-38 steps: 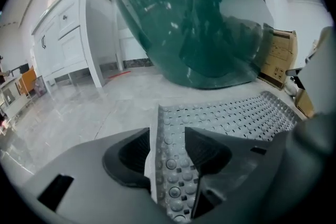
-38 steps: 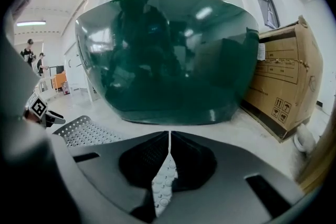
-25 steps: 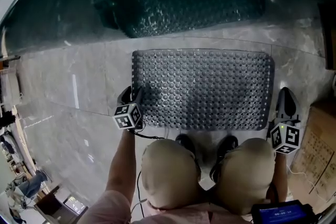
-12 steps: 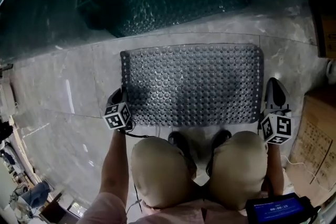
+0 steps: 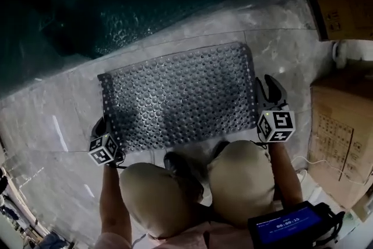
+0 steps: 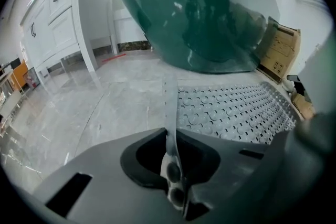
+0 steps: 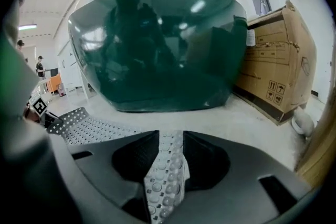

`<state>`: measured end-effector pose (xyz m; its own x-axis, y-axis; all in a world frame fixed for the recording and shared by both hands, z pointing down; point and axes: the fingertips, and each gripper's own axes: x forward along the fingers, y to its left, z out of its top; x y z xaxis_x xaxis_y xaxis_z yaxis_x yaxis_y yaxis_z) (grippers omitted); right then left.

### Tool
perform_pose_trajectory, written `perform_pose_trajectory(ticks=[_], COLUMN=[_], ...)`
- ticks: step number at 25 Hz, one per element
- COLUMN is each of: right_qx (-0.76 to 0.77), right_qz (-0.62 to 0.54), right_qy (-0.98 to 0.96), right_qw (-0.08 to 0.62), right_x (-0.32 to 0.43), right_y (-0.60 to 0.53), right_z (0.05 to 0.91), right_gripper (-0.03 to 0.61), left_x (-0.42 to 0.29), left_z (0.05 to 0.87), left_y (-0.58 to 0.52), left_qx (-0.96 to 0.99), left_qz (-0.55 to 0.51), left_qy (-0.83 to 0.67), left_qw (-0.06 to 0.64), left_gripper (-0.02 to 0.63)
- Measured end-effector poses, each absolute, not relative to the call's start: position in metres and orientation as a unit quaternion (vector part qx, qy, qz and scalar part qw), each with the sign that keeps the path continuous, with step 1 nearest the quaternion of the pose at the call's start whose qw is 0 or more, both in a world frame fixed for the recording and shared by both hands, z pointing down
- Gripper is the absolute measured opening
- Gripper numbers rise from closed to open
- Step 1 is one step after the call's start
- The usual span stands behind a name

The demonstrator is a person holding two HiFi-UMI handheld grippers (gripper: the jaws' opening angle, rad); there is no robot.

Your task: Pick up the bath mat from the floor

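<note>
The grey studded bath mat [image 5: 175,99] lies on the marble floor in front of my knees. My left gripper [image 5: 102,125] is at its near left corner. Its jaws have just been closing and are shut on the mat's left edge [image 6: 170,107], which runs up between them in the left gripper view [image 6: 169,134]. My right gripper [image 5: 266,83] is at the mat's right edge. Its jaws have just been opening, and in the right gripper view [image 7: 170,136] they stand apart with a lifted strip of the mat [image 7: 167,165] between them, unclamped.
A dark green bathtub [image 5: 116,3] stands just beyond the mat. Cardboard boxes [image 5: 341,131] crowd the right side, one more at the back right [image 5: 338,3]. My knees [image 5: 157,195] are right behind the mat. White cabinets [image 6: 58,18] stand far left.
The left gripper has shut on the mat's left edge. The right gripper has come down onto the mat's right edge and its jaws have opened. The head view has swung, so the mat sits tilted.
</note>
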<state>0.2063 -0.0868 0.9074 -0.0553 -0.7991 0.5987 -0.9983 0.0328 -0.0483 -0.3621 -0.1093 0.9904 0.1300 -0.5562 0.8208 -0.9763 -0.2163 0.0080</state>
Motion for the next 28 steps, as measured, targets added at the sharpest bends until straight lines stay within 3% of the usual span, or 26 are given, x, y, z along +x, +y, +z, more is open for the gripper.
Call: perform_pose_trajectory(ticks=[5, 23, 27, 28], right_qx=[0.645, 0.603, 0.598, 0.597], right_qz=[0.275, 0.379, 0.414, 0.422], right_qy=[-0.679, -0.658, -0.65, -0.65], right_qw=[0.219, 0.243, 0.22, 0.208], right_x=[0.213, 0.215, 0.211, 0.21], right_y=[-0.081, -0.069, -0.065, -0.066], right_z=[0.941, 1.023, 1.026, 1.025], right_gripper=[0.177, 0.178, 0.161, 0.099], left_x=[-0.355, -0.358, -0.358, -0.358], left_z=[0.978, 0.965, 0.96, 0.96], left_y=[-0.111, -0.104, -0.104, -0.104], left_qx=[0.699, 0.693, 0.692, 0.692], left_qz=[0.355, 0.343, 0.333, 0.332], left_qy=[-0.551, -0.567, -0.57, -0.571], left_qw=[0.285, 0.286, 0.291, 0.291], left_gripper=[0.037, 0.037, 0.037, 0.037])
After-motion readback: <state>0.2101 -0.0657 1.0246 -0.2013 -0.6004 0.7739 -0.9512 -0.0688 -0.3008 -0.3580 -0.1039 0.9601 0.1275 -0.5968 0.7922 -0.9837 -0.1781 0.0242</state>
